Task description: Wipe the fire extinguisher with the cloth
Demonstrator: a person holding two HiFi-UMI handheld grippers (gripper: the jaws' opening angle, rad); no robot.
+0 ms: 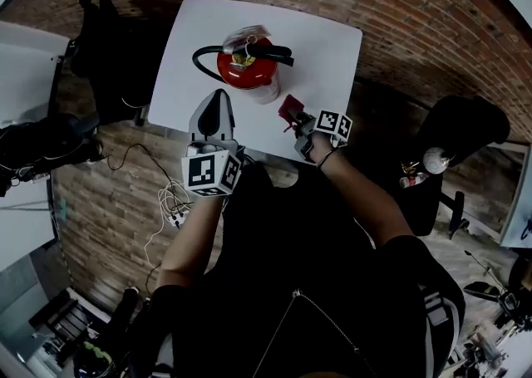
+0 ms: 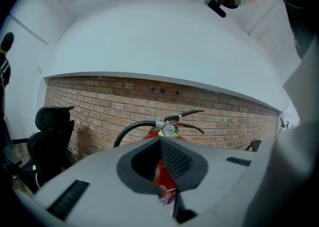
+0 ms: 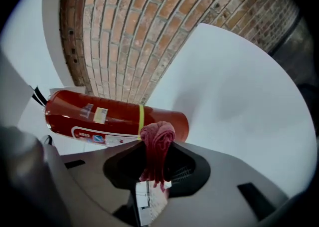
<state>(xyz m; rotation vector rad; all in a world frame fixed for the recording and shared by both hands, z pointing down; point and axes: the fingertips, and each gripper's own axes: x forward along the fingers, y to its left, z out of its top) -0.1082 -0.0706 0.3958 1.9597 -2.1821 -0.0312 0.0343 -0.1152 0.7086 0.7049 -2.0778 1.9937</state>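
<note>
White tabletop [image 1: 332, 44] bears a red cylindrical fire extinguisher [image 1: 247, 71]; right gripper [image 1: 294, 117] jaws pinch bunched maroon cloth [image 3: 157, 138], left gripper [image 1: 217, 100] jaws together.

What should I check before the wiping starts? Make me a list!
1. Cloth clamped in the right gripper: ok.
2. Fire extinguisher upright on the table: ok.
3. Cloth touching the fire extinguisher: not ok, the head view shows a gap.
4. Left gripper steadying the fire extinguisher: not ok, jaws together, empty, short of it.
5. Hose away from the cloth: ok, it loops on the other side.
</note>
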